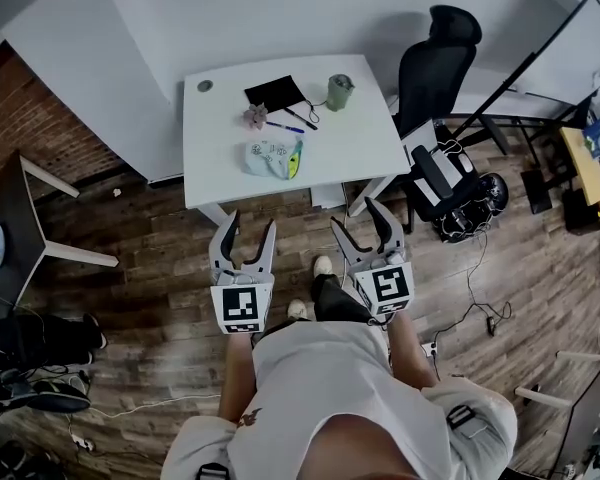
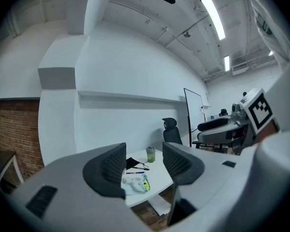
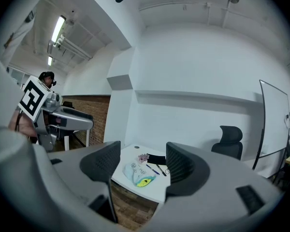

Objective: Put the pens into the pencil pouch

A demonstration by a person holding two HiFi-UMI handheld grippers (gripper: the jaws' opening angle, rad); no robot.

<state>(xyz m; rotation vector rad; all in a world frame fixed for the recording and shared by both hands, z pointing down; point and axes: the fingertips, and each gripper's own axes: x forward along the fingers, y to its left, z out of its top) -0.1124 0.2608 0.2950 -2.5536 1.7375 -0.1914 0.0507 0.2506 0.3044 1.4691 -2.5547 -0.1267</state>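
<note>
Pouch lies pale, yellow-green at one end (left gripper and right gripper gape empty).

What I can't make out from here

The blue pen and black pen on the desk are thin slivers to me, caps and tips indistinguishable. The pencil pouch print is too small to read, and I can't tell whether its zip is open. In the left gripper view one jaw covers part of the pouch.
</note>
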